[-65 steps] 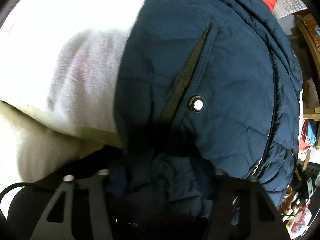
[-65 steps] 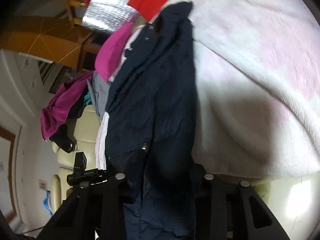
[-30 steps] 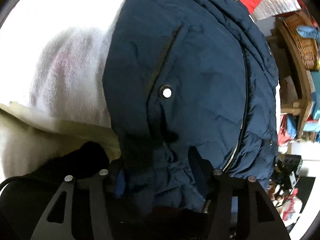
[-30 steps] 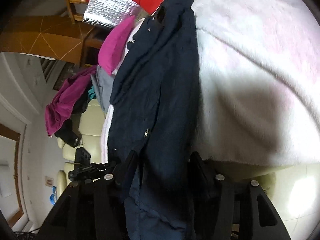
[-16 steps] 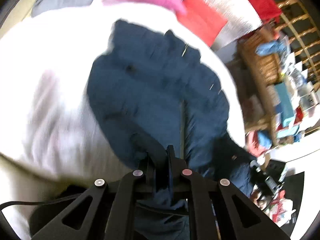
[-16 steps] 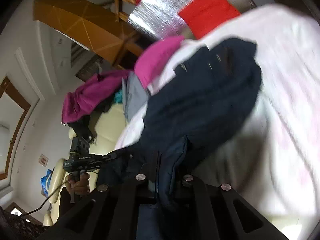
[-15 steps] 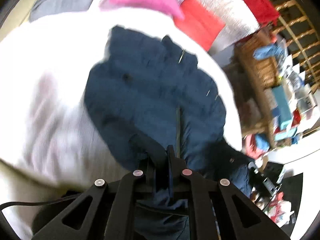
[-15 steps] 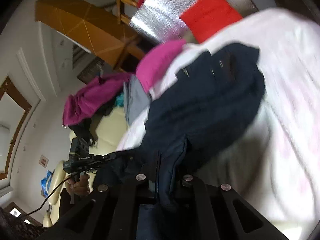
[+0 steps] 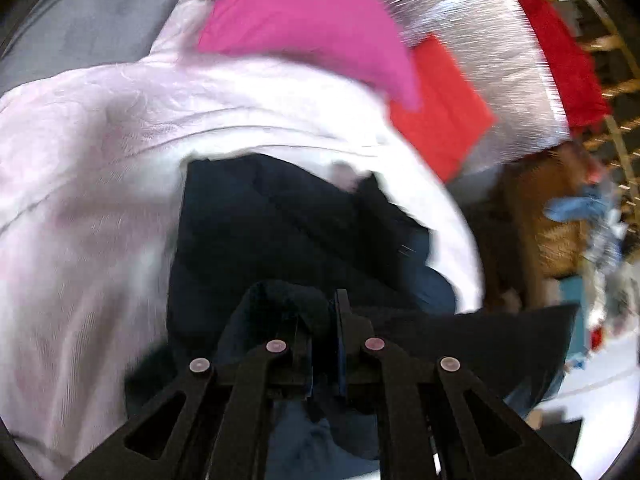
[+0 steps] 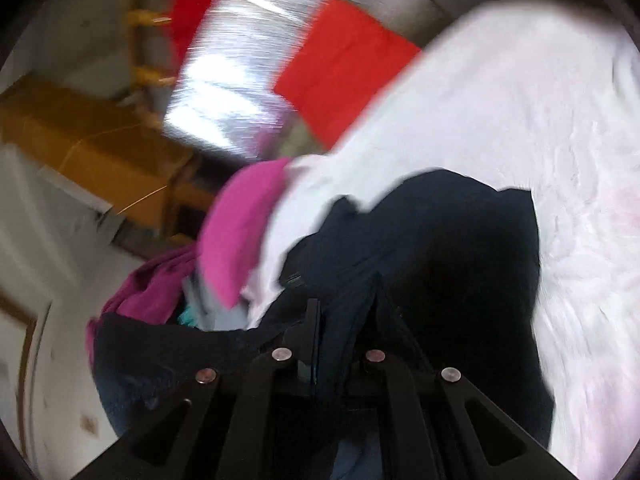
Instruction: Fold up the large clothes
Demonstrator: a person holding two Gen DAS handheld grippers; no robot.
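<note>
Since a second earlier, both my grippers had closed on the navy jacket and carried its near edge up and over toward the far side, so the spread-out front with its pocket zip and snap had given way to a bunched dark mound.

In the left wrist view, my left gripper (image 9: 322, 320) was clamped on a fold of the navy jacket (image 9: 280, 232), which lay heaped on the white blanket (image 9: 80, 200). A pink garment (image 9: 312, 28) and a red cloth (image 9: 440, 120) sat beyond it, blurred.

In the right wrist view, my right gripper (image 10: 344, 316) was pinched shut on another fold of the jacket (image 10: 460, 240), the blanket (image 10: 540, 120) stretching right, the pink garment (image 10: 236, 236) left, and silver foil (image 10: 240, 80) behind.
</note>
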